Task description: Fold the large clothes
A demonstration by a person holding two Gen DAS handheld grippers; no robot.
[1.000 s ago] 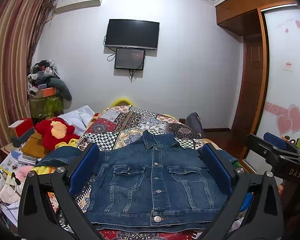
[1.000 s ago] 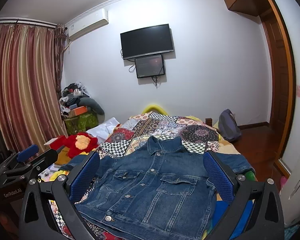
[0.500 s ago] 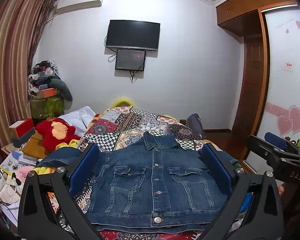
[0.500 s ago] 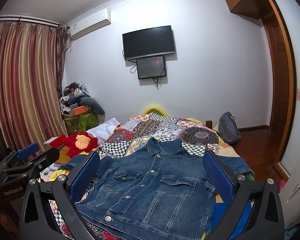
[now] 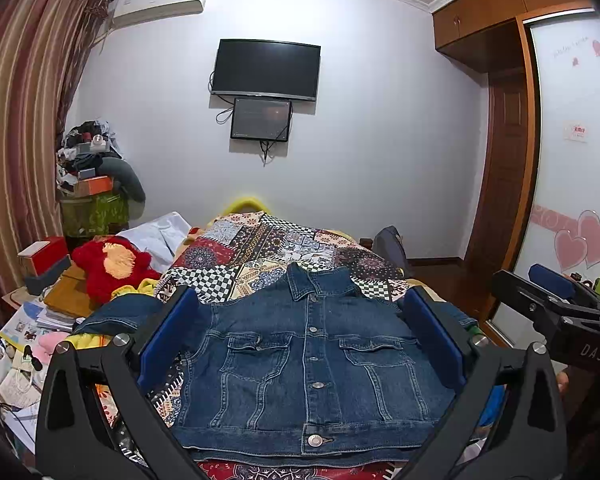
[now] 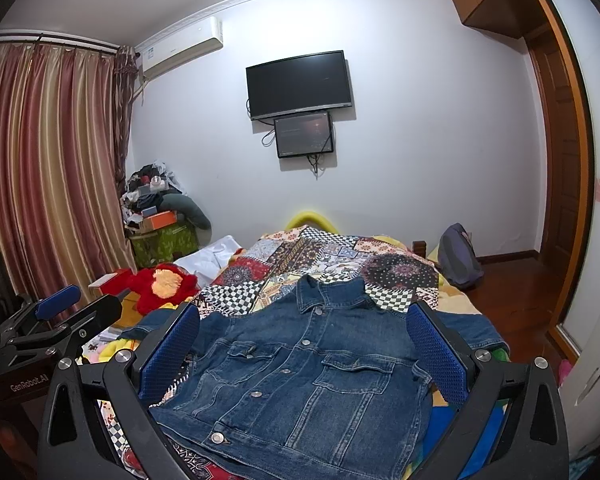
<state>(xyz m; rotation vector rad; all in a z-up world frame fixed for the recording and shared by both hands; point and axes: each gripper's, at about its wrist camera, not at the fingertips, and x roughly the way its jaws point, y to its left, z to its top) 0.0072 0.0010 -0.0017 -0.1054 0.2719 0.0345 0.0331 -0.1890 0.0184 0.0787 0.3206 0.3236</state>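
A dark blue denim jacket (image 5: 308, 360) lies flat, front up and buttoned, on the patchwork bedspread (image 5: 268, 248); its sleeves spread to both sides. It also shows in the right wrist view (image 6: 300, 376). My left gripper (image 5: 302, 340) is open and empty, held above the jacket's near hem. My right gripper (image 6: 304, 348) is open and empty, also above the jacket. The right gripper shows at the right edge of the left wrist view (image 5: 556, 312), and the left gripper at the left edge of the right wrist view (image 6: 48, 328).
A red plush toy (image 5: 112, 264) and piles of books and boxes (image 5: 40, 320) crowd the bed's left side. A backpack (image 6: 458, 256) sits at the bed's far right. A wardrobe door (image 5: 576, 200) stands on the right, curtains (image 6: 48, 184) on the left.
Both grippers have drifted only slightly; the jacket lies as before and both stay open.
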